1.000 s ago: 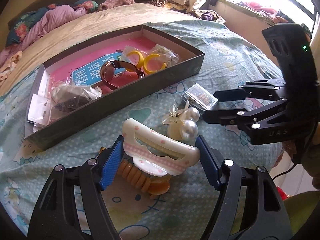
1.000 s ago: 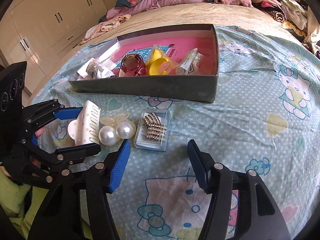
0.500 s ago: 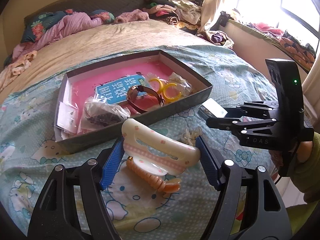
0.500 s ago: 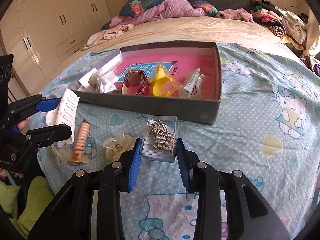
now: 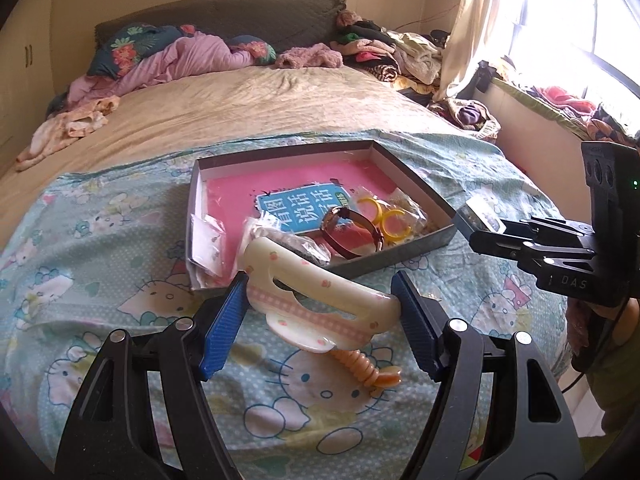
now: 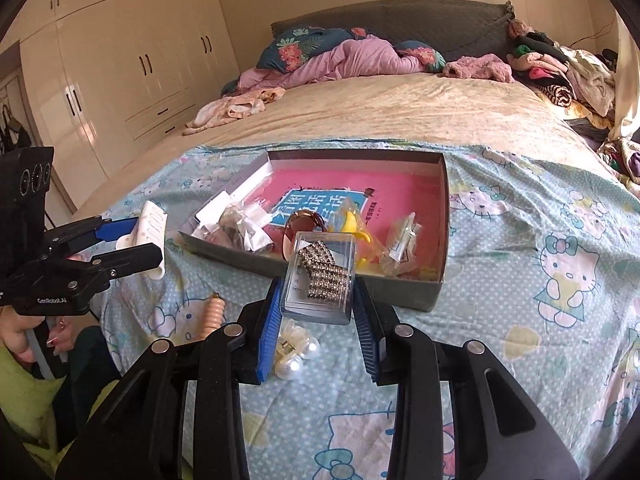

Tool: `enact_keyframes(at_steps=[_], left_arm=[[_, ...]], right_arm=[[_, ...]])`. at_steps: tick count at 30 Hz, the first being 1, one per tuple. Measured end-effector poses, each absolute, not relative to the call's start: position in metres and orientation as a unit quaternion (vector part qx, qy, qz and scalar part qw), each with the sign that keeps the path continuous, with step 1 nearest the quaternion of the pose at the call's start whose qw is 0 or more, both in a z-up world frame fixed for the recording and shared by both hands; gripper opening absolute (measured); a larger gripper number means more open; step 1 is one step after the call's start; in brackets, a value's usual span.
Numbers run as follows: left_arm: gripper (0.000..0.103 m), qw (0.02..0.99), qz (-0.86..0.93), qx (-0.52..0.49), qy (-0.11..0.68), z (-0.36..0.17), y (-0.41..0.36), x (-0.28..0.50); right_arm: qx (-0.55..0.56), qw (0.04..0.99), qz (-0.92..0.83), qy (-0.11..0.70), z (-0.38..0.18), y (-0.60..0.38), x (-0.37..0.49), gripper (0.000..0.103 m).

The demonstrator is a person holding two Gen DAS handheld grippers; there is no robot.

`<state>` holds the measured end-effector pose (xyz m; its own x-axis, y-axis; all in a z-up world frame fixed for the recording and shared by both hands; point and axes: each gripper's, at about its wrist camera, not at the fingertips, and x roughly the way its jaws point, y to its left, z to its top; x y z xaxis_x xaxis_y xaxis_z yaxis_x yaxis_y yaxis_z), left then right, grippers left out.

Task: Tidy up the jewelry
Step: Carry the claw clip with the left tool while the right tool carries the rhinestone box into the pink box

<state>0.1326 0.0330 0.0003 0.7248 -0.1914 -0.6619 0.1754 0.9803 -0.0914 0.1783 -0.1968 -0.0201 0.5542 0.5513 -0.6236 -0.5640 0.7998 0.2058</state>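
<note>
Gripping a cream hair claw clip (image 5: 316, 300) across its ends, my left tongs (image 5: 320, 312) hold it clear of the Hello Kitty sheet (image 5: 120, 280), just in front of the shallow grey box (image 5: 404, 254). My right tongs (image 6: 316, 312) are clamped on a small clear case of rhinestone earrings (image 6: 322, 276), lifted near the box's front wall. On the sheet below lie a peach ribbed hair clip (image 5: 360, 364) and a pearl hair clip (image 6: 294, 354). Inside the box rest a brown bangle (image 5: 350, 232), yellow rings in a bag (image 5: 386, 216) and a pink booklet (image 5: 300, 204).
</note>
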Motion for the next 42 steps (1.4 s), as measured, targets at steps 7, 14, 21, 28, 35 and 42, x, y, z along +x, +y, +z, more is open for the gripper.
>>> enact_keyframes(at_steps=[7,14,21,28,35,42], left_arm=[[0.064,0.935,-0.068,-0.023,0.347,0.007,0.054,0.133],[0.064,0.935,-0.052,-0.033,0.350,0.007,0.067,0.144],[0.064,0.931,-0.058,-0.054,0.356,0.003,0.068,0.161],[0.064,0.929,-0.072,-0.044,0.361,0.000,0.053,0.182],[0.064,0.925,-0.089,-0.032,0.369,-0.005,0.031,0.202],[0.064,0.919,-0.110,-0.017,0.378,-0.012,0.005,0.218]], right_arm=[[-0.008,0.884,0.323,0.338,-0.011,-0.190,0.185,0.033],[-0.002,0.887,0.323,0.331,-0.006,-0.188,0.196,0.033],[0.001,0.892,0.313,0.324,-0.004,-0.192,0.207,0.033],[0.012,0.898,0.299,0.322,-0.005,-0.204,0.218,0.033],[0.021,0.902,0.283,0.324,-0.009,-0.215,0.228,0.033],[0.023,0.905,0.269,0.328,-0.013,-0.221,0.236,0.033]])
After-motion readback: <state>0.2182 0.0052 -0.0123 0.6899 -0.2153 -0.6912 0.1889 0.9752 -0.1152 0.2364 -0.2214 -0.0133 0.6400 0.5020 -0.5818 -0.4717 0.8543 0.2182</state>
